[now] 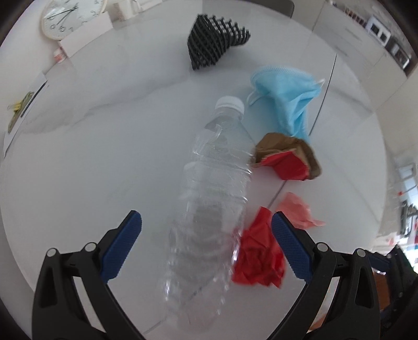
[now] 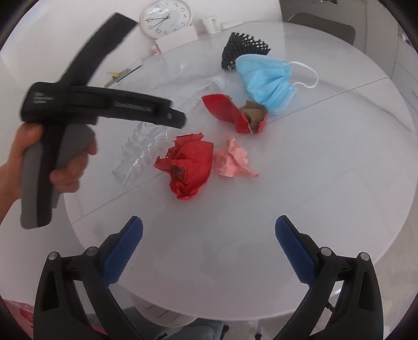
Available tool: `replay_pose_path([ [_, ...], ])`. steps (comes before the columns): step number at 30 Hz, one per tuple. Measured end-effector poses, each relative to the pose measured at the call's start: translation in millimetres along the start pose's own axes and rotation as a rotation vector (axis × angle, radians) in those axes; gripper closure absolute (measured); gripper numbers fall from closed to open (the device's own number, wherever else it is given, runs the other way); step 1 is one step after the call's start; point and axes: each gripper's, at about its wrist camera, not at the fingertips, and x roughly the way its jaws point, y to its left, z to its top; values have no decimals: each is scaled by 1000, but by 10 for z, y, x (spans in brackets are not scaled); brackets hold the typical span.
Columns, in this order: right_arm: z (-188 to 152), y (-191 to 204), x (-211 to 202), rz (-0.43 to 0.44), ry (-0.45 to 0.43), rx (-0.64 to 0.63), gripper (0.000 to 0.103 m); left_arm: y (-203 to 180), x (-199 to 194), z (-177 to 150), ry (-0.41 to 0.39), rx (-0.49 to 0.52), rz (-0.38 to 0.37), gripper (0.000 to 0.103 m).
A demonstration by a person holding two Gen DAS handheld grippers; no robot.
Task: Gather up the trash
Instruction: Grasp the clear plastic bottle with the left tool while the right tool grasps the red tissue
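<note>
A clear crushed plastic bottle [image 1: 211,188] with a white cap lies on the white round table [image 1: 91,157]. My left gripper [image 1: 206,245] is open, its blue pads either side of the bottle's base, not touching it. Beside the bottle lie a red crumpled paper [image 1: 258,259], a pink crumpled paper [image 1: 300,209], a red and brown wad [image 1: 287,159] and a blue face mask [image 1: 290,96]. My right gripper [image 2: 209,251] is open above the table's near edge, nothing between its fingers. From there I see the bottle [image 2: 146,154], red paper [image 2: 188,164], pink paper [image 2: 232,159] and mask [image 2: 263,81].
A black mesh sleeve [image 1: 216,39] lies at the far side. A wall clock [image 2: 167,17], a white card stand [image 2: 177,38] and a mug [image 2: 210,24] stand at the back. A hand [image 2: 65,167] holds the left gripper's handle. A white bin rim [image 2: 162,313] shows below the table.
</note>
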Motion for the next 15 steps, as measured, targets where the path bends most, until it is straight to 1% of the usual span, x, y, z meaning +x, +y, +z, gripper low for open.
replay_pose_path([
  [2,25,-32,29,5,1,-3,2,2,78,52,14,18,7,17],
  [3,48,-52,51,7,3,-3,2,10,102,67,22,20,-3,30],
  [5,86,-82,81,11,7,-4,2,21,167,98,55,16,-26,42],
  [10,184,-54,111,26,16,-42,2,78,147,47,28,21,3,43],
  [15,277,192,90,84,-12,-124,2,326,29,-148,14,-80,1,44],
])
